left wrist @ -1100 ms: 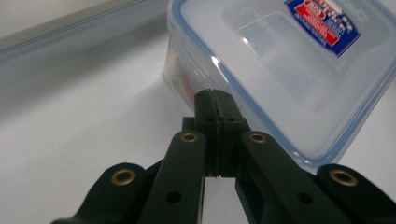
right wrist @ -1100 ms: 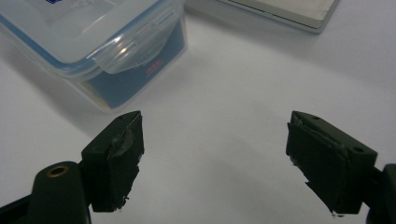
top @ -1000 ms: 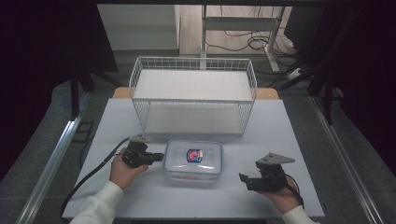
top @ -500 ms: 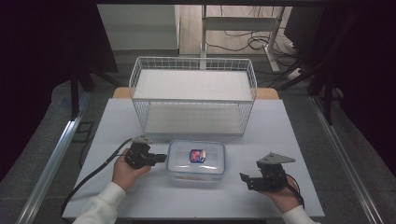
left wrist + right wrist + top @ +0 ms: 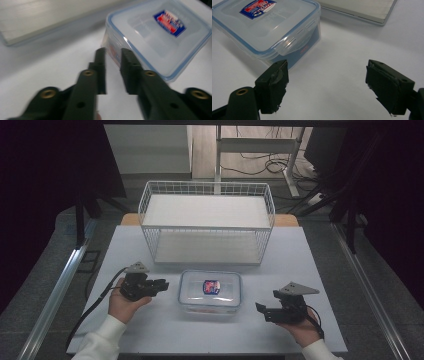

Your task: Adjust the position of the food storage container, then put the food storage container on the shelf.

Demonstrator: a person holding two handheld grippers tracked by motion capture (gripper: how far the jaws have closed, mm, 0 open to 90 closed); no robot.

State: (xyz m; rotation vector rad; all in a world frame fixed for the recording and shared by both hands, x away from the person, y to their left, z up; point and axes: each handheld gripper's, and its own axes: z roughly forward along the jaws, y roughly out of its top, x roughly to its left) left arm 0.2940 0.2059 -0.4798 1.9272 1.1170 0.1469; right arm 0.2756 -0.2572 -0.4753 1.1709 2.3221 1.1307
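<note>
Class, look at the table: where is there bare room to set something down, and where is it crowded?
Bare patches: the table strip right of the basket, the strip left of it, and the front edge between the two hands. Crowded: the middle front, where the left gripper sits close beside the box, with the right gripper a short gap off its other side.

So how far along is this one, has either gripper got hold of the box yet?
Not yet. The lidded plastic box sits closed on the table, untouched. The left gripper has narrow jaws close to the box's side; the right gripper is wide open beside it. The wire basket holds nothing. All handling remains.
</note>
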